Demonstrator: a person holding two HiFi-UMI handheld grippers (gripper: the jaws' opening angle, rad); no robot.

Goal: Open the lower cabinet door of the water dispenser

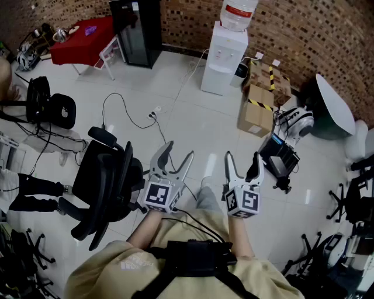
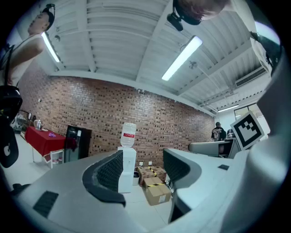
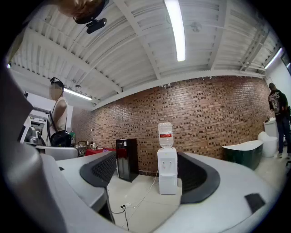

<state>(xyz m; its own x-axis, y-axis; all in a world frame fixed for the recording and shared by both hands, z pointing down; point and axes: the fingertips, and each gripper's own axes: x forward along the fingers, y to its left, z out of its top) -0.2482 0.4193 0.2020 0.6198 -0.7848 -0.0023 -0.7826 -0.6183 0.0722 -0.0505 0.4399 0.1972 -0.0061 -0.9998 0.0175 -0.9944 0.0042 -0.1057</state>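
Progress on the task is close to nothing, as I judge it: the water dispenser stands far across the pale floor, against the brick wall, and its lower cabinet door looks shut, flush with the body. The left gripper and the right gripper are both held level in front of the person, each with jaws spread wide and nothing between them, well apart from the dispenser. Everything remains to do: walk up to it, take the door by its edge or handle, and swing it out. The dispenser is a white upright box with two small taps on the front and a clear water bottle with a red label on top. Cardboard boxes stand near it, to its right in the head view. A handle on the door I cannot make out from here.
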